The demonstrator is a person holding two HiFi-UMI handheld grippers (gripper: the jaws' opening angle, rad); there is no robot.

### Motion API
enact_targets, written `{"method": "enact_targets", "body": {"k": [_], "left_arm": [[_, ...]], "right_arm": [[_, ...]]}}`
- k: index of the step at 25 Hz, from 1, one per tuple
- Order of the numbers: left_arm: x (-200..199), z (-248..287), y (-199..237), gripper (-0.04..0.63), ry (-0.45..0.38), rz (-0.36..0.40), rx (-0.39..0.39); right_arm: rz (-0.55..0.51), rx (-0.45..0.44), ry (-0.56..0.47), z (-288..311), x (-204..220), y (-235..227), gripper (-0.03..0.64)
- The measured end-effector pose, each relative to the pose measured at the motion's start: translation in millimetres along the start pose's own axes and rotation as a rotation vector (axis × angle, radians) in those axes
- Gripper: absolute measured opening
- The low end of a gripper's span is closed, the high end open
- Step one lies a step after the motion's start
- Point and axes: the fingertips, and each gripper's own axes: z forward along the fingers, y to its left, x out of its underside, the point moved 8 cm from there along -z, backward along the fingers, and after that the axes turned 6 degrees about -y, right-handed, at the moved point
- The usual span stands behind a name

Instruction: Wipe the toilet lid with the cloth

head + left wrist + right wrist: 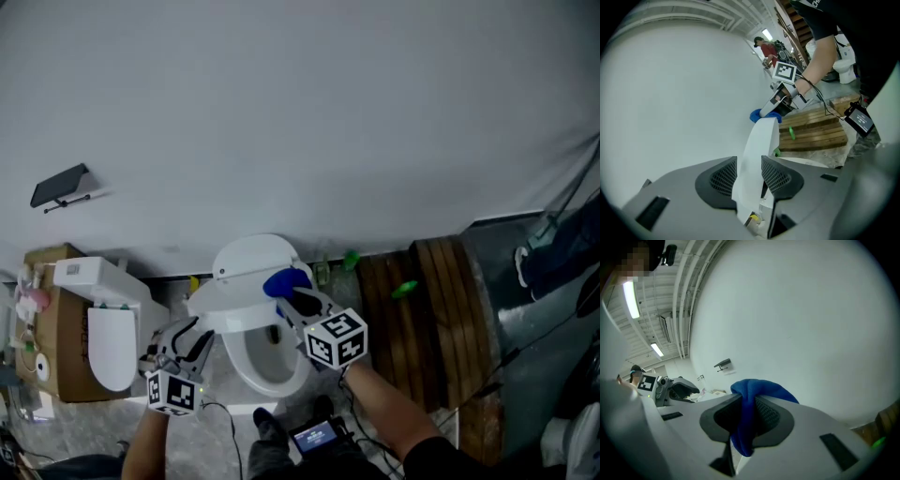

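The white toilet [246, 367] stands against the wall with its lid [246, 261] lifted partway. My left gripper [191, 332] sits at the lid's left edge. In the left gripper view the thin white lid [757, 154] runs up between the pads of the left gripper [749, 176], which is shut on it. My right gripper [292, 298] is shut on a bunched blue cloth [284, 282] at the lid's right side. The cloth [751, 401] hangs down between the jaws of the right gripper [747, 417]. The cloth [755, 115] touches the lid's far end.
A second white toilet [111, 330] lies on a cardboard box [64, 356] at the left. Wooden boards [427, 309] with a green item [405, 290] lie to the right. A black shelf [60, 186] hangs on the white wall. A small screen [316, 436] shows at my feet.
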Motion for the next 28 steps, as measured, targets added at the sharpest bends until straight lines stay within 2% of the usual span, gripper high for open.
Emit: {"method": "enact_targets", "body": {"k": [5,9,16,22,26,28], "left_arm": [[-5,3,9,0.164,0.001,-0.019,-0.069],[-5,5,14,0.164,0.019,-0.027,-0.107],[-11,7,10,0.15,0.048,0.009,-0.118],[7,12,-4,0.144,0.129,0.098,-0.043],[11,22,-1,0.135,0.11,0.138,-0.045],[10,25,5,0.118,0.083,0.128,-0.064]], "right_arm": [[-0.007,0.044,-0.061,8,-8,-1,0.067],[-0.02,0.049,-0.063,19,-18,-5,0.067],[-0.046,0.096,-0.087,29,-27,-8,0.067],[-0.062,0.135,-0.108,27,-21,-4,0.067],[-0.052,0.146,-0.12,30,-23,-3,0.067],[-0.051,0.151,-0.123,34,-28,-5,0.067]]}}
